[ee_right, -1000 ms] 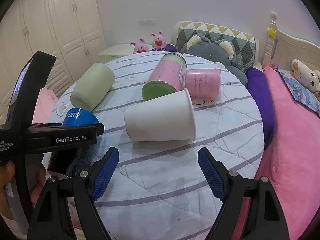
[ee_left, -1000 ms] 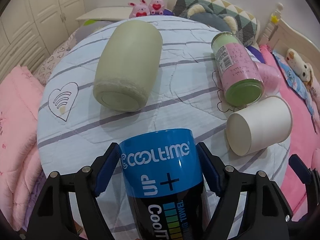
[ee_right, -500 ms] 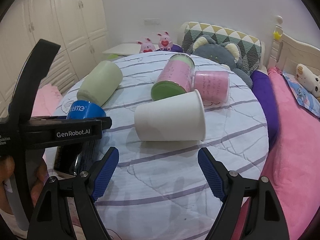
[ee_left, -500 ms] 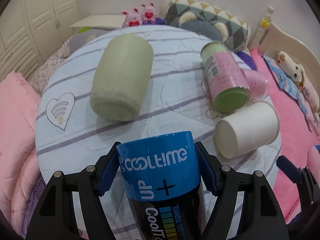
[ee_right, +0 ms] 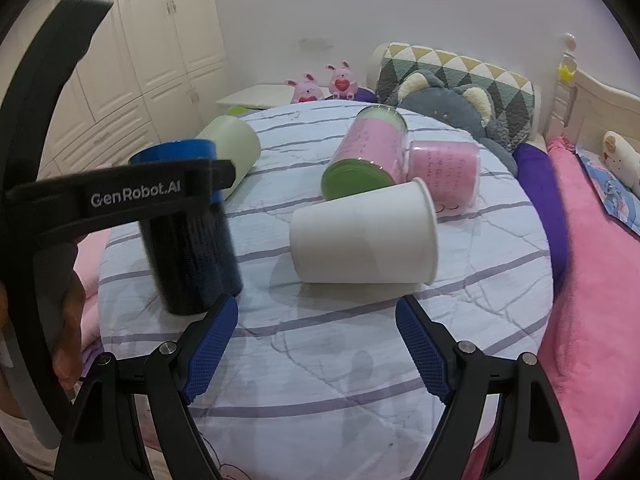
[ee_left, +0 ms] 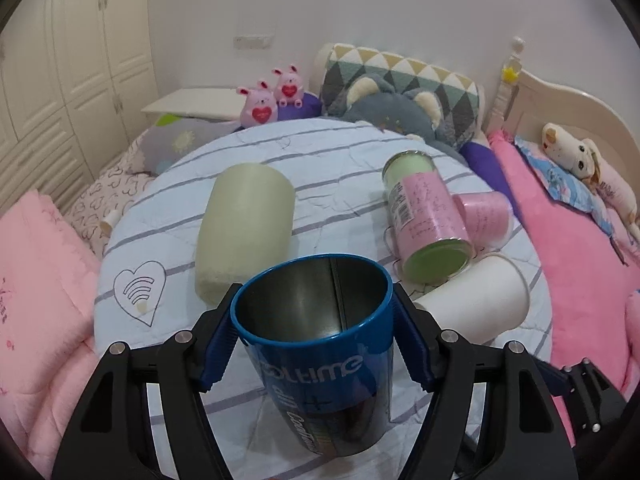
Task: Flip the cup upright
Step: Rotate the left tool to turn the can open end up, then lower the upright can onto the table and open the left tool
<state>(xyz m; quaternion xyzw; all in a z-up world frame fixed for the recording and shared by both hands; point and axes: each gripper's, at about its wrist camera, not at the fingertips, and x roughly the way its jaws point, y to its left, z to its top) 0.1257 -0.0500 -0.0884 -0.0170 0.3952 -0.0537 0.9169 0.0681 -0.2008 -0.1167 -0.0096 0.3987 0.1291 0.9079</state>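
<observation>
While the left gripper (ee_left: 312, 344) clamps the blue Cooltime cup (ee_left: 320, 352) near its rim at lower centre, mouth up and slightly tilted, the flip looks nearly complete. Next comes lowering its base flat onto the striped table (ee_right: 360, 360), then releasing. The right gripper (ee_right: 316, 344), jaws apart and empty, hovers at bottom centre.

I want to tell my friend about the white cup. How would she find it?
Look at the round table with the striped cloth. Near its middle, the white paper cup lies on its side, just in front of the tall pink jar with the green lid. It is the only plain white one, with no writing.
</observation>
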